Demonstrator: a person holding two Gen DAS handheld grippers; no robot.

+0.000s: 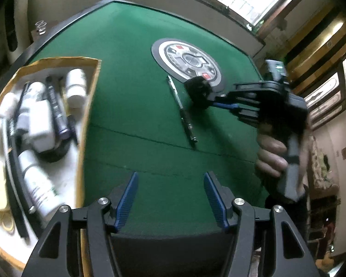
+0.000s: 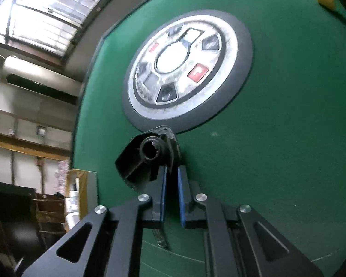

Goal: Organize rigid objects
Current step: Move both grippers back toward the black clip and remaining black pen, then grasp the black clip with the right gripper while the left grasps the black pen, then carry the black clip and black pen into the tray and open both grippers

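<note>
The black plastic knob (image 2: 150,157), round with a hollow ribbed socket, sits pinched at its edge in my right gripper (image 2: 171,177), beside the round centre panel (image 2: 189,69) on the green table (image 1: 131,106). My left gripper (image 1: 170,198) is spread, empty.

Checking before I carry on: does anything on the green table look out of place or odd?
Mainly the pen, lying loose on the green table outside the box that holds the bottles. The right gripper is shut on a black plastic part. Nothing looks spilled or broken.
</note>
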